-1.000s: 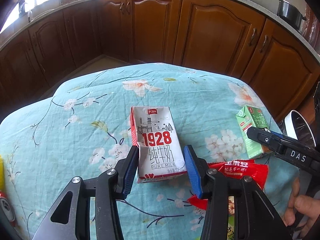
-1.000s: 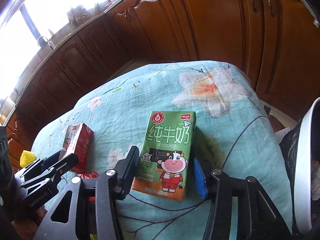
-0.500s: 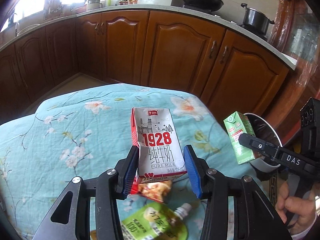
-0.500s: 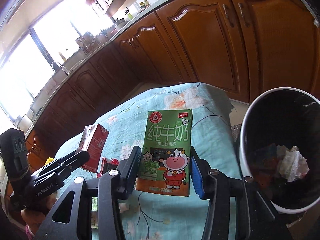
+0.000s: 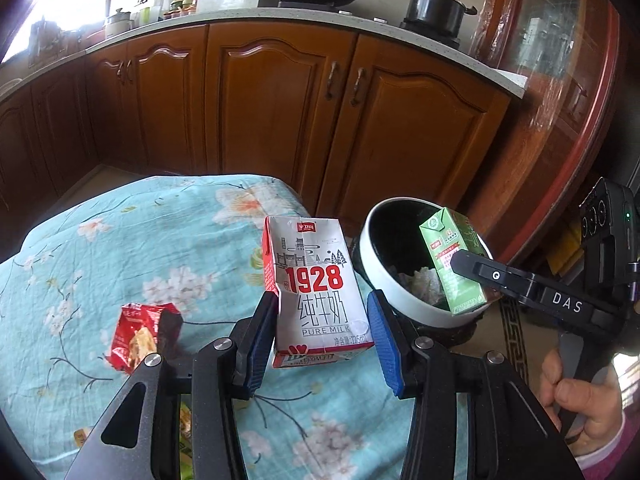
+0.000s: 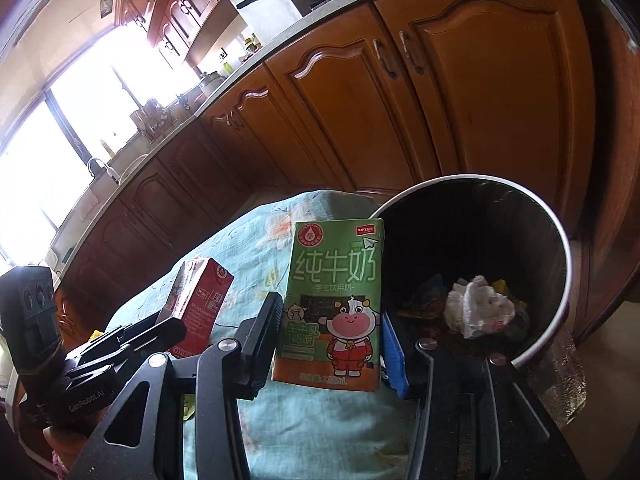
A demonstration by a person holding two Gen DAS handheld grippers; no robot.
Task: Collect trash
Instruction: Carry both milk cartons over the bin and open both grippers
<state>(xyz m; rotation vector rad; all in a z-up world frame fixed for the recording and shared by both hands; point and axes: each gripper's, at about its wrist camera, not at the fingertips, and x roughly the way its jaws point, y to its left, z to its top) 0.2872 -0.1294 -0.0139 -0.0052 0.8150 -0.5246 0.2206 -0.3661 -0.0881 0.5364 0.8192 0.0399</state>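
My left gripper [image 5: 322, 338] is shut on a white and red "1928" milk carton [image 5: 314, 288], held upright above the table's right edge. My right gripper [image 6: 330, 344] is shut on a green milk carton [image 6: 334, 300], held beside the open mouth of a white-rimmed trash bin [image 6: 560, 240]. In the left wrist view the green carton [image 5: 454, 260] hangs over the bin [image 5: 384, 276]. In the right wrist view the red side of the left carton [image 6: 198, 304] shows at the left. Crumpled paper [image 6: 476, 310] lies inside the bin.
A table with a floral turquoise cloth [image 5: 140, 248] holds a red snack wrapper [image 5: 138, 334] and a green pouch partly hidden under my left gripper. Brown kitchen cabinets [image 5: 272, 112] stand behind. The bin stands on the floor right of the table.
Both grippers have lifted their cartons off the table and swung right toward the bin. The green carton now hangs at the bin's mouth.
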